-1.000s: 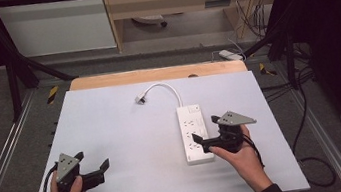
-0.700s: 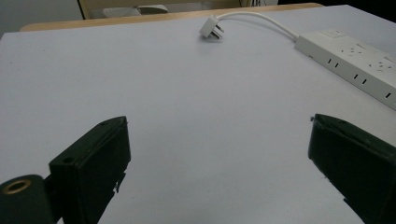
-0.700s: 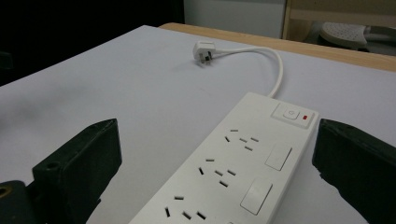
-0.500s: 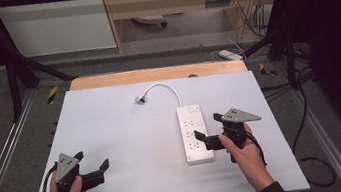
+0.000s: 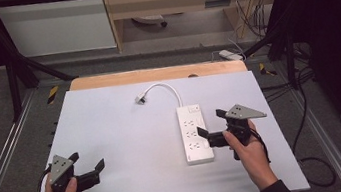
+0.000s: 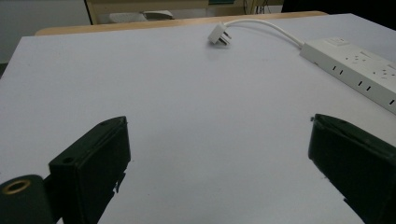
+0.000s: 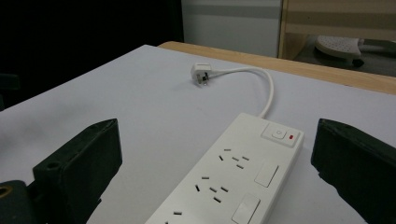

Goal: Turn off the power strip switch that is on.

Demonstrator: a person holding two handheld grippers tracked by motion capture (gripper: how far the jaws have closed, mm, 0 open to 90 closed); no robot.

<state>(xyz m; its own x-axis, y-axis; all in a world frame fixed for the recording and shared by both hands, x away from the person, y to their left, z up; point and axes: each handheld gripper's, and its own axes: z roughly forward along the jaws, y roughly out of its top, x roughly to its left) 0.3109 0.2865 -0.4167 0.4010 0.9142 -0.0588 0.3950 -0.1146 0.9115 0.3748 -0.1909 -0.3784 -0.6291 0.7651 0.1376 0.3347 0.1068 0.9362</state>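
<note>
Table (image 5: 128, 132) is carrying a white sheet; shelving and cables are standing behind. Strip (image 5: 194, 134) is lying right of centre, plug (image 5: 140, 99) beyond. Right gripper (image 5: 209, 127) is hovering beside it, gaping, empty; left gripper (image 5: 87, 165) likewise, well apart.

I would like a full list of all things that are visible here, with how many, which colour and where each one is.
power strip: 1, white, right half of the table, lying flat between the open jaws of the right gripper
cable: 1, white, curving from the strip's far end toward the middle
plug: 1, white, at the cable's end, far middle of the table
table: 1, pale grey top with a wooden strip along the far edge
left gripper: 1, black with grey plate, near left of the table, jaws open, holding nothing
right gripper: 1, black with grey plate, at the strip's near right side, jaws open
hands: 2, at the bottom edge, one on each gripper
</note>
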